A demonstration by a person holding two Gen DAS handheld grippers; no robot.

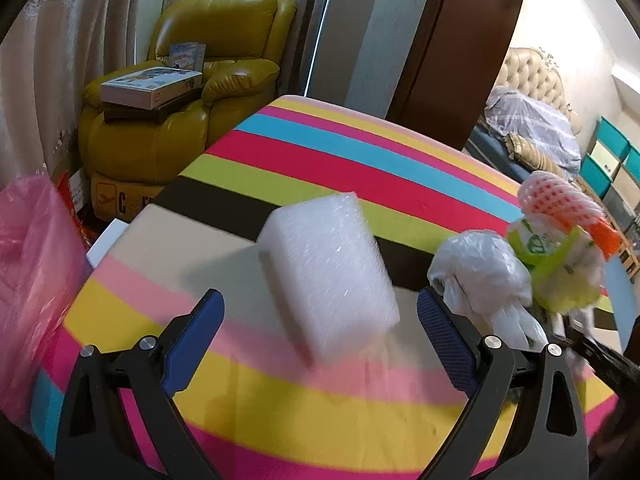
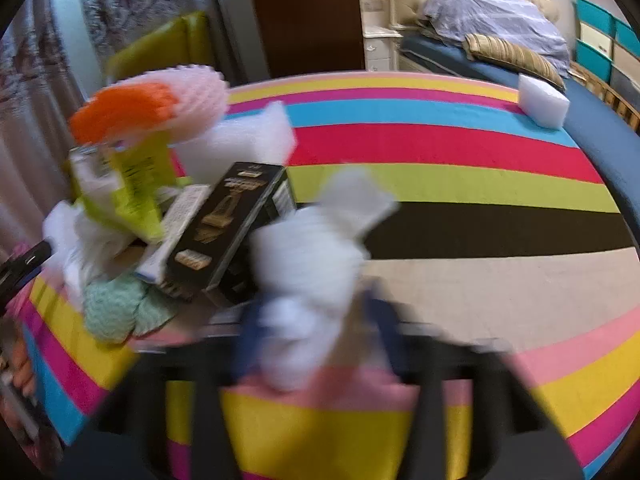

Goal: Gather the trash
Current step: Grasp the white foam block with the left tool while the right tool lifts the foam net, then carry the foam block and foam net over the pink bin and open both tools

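Item: trash collection on a bench (image 1: 280, 412) draped in a striped cloth, gathering stage. Left gripper (image 1: 320, 332) — jaws wide apart, straddling a white foam block (image 1: 328, 276) that sits between the blue pads without touching either; judged step is the approach to this block, and the next move calls for closing squarely on its sides, gently, since foam likely compresses. Right gripper (image 2: 316, 344) — heavily blurred; jaws appear clamped on a crumpled white plastic bag (image 2: 308, 264), though the blur leaves this less than certain. Pink plastic bag (image 1: 28, 272), left edge of the left view — probably the collection sack. Right view alone shows: a black printed carton (image 2: 228, 232), a green foam net (image 2: 112, 312), a second foam block (image 2: 544, 100) at the far bench edge. Both views show the orange-and-white fruit net (image 2: 152, 108) and the yellow-green wrapper (image 2: 132, 184) in the pile.
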